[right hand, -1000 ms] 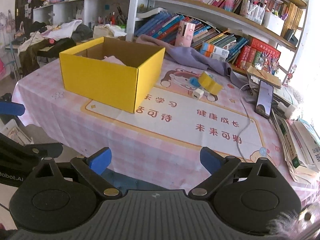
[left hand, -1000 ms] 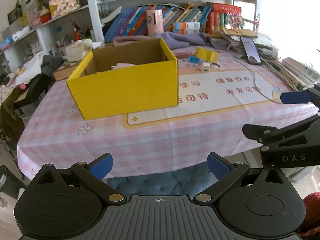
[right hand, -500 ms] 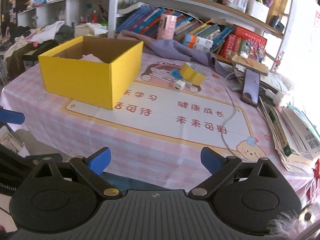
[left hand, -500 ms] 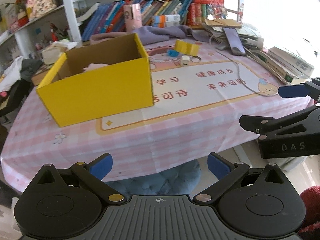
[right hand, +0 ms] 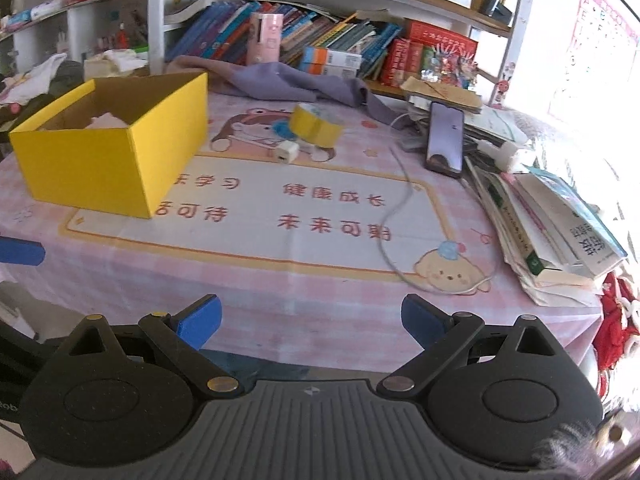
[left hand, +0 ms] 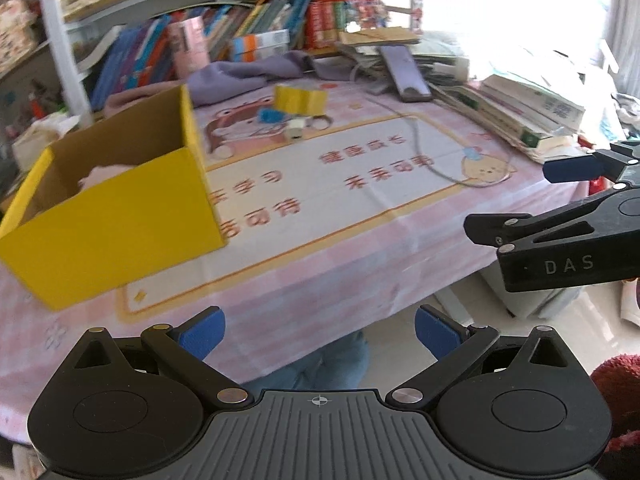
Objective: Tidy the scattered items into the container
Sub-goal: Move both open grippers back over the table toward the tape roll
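Observation:
An open yellow cardboard box (left hand: 116, 216) (right hand: 112, 160) stands on the left of the pink table, with something pale pink (left hand: 102, 174) inside. Beyond it lie a yellow tape roll (right hand: 316, 126) (left hand: 300, 100), a small white charger plug (right hand: 285, 153) (left hand: 294, 132) and a small blue item (right hand: 282, 128) (left hand: 270, 115). My left gripper (left hand: 318, 332) hangs open at the table's near edge, empty. My right gripper (right hand: 310, 320) is open and empty too, near the front edge; it shows at the right in the left wrist view (left hand: 560, 216).
A phone (right hand: 444, 140) and its white cable (right hand: 396, 216) lie at the right, beside a stack of books (right hand: 560, 224). A purple cloth (right hand: 288, 80) and a pink carton (right hand: 266, 38) sit at the back under bookshelves. A printed mat (right hand: 280, 208) covers the table's middle.
Both views have swung rightward and closer to the table: the yellow box has slid left in each view, and the tape roll and charger now sit nearer the centre. Both grippers stay open.

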A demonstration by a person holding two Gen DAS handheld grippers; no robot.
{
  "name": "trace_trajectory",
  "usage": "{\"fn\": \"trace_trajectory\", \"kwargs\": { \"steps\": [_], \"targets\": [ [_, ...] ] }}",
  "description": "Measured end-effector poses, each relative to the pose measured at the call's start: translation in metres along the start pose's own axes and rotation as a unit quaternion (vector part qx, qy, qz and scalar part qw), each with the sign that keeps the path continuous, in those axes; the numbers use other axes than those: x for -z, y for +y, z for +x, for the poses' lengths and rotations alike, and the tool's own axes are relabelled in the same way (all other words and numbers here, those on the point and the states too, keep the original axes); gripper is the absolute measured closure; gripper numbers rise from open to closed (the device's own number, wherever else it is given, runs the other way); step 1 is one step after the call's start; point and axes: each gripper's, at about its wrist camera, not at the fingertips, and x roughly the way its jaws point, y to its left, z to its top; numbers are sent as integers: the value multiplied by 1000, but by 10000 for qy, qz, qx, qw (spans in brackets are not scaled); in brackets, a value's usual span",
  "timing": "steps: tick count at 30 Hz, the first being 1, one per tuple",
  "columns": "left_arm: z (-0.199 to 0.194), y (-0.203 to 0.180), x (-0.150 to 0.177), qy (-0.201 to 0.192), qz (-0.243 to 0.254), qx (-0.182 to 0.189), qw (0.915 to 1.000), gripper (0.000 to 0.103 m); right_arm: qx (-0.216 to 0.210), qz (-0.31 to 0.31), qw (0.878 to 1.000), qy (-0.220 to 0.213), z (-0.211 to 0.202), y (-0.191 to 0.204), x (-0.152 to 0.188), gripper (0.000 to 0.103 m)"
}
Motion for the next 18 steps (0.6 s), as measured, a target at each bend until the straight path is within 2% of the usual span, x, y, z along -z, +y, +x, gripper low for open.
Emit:
{"fn": "trace_trajectory", "kwargs": {
  "steps": [7, 13, 18],
  "targets": [
    [22, -12, -22, -71, 307, 225, 9992, 1, 186, 216, 9996, -34, 12, -22, -9, 6],
    [42, -14, -44, -187, 518, 251, 9982, 1, 131, 225, 9997, -2, 34, -31, -24, 7],
    [62, -11, -69, -235, 501, 235, 9982, 1, 27, 173, 9998, -88, 54, -43, -46, 8]
  ]
}}
